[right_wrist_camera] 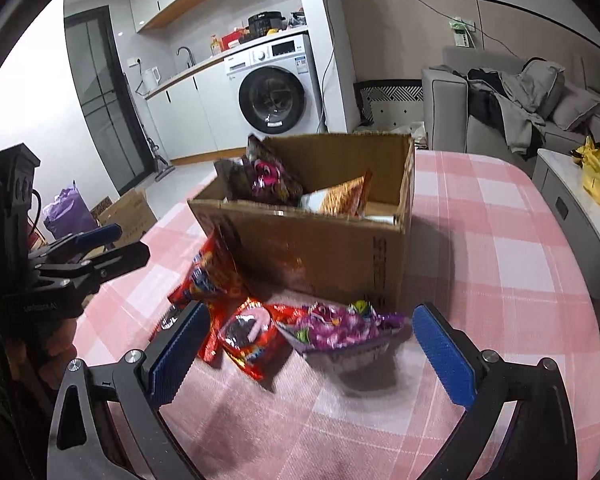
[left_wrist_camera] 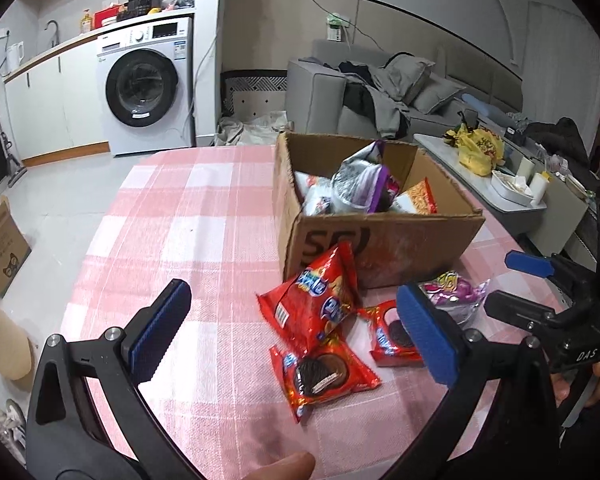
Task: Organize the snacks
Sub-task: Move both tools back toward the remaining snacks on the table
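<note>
An open cardboard box (left_wrist_camera: 384,240) (right_wrist_camera: 324,252) stands on the pink checked tablecloth (left_wrist_camera: 188,208) and holds several snack bags. In front of it lie a big red snack bag (left_wrist_camera: 316,300) (right_wrist_camera: 212,276), two small red cookie packs (left_wrist_camera: 324,376) (left_wrist_camera: 392,334) and a purple candy bag (left_wrist_camera: 454,292) (right_wrist_camera: 340,328). My left gripper (left_wrist_camera: 296,328) is open above the red packs, nothing between its blue pads. My right gripper (right_wrist_camera: 312,352) is open too, low over the purple bag and one red cookie pack (right_wrist_camera: 252,336). Each gripper shows in the other's view.
A washing machine (left_wrist_camera: 146,84) and white cabinets stand at the back left. A grey sofa (left_wrist_camera: 400,88) with clothes is behind the table. A low side table (left_wrist_camera: 500,196) with a yellow bag sits to the right. Cardboard boxes (left_wrist_camera: 0,248) lie on the floor at left.
</note>
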The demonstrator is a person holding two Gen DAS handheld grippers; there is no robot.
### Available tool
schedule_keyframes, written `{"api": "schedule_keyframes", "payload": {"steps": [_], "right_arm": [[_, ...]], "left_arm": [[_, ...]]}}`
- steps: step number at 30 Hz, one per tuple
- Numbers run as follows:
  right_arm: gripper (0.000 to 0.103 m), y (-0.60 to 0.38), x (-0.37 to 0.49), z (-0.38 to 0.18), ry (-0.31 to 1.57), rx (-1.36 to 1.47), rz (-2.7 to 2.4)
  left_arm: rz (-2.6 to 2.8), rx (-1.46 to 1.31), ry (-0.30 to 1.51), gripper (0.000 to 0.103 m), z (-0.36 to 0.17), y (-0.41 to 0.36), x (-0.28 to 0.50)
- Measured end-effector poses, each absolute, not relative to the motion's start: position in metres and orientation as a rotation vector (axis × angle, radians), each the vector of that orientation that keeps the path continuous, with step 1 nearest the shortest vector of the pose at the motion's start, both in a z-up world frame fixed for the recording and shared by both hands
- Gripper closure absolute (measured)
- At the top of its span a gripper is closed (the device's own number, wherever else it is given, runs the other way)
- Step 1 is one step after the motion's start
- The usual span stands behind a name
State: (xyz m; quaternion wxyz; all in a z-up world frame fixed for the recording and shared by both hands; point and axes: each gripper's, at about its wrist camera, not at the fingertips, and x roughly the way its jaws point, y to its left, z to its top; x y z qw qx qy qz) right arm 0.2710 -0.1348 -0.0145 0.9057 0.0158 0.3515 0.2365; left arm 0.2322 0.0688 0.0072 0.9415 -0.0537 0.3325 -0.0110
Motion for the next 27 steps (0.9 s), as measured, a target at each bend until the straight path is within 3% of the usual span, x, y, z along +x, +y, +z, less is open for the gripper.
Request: {"api": "schedule_keyframes", "payload": {"steps": [27], "right_arm": [[0.0,-0.147,0.294,-0.067,0.866,0.055,0.418]], "left_arm": [[-0.005,-0.139,0.911,0.001,-0.08,0.065,0.258]]}}
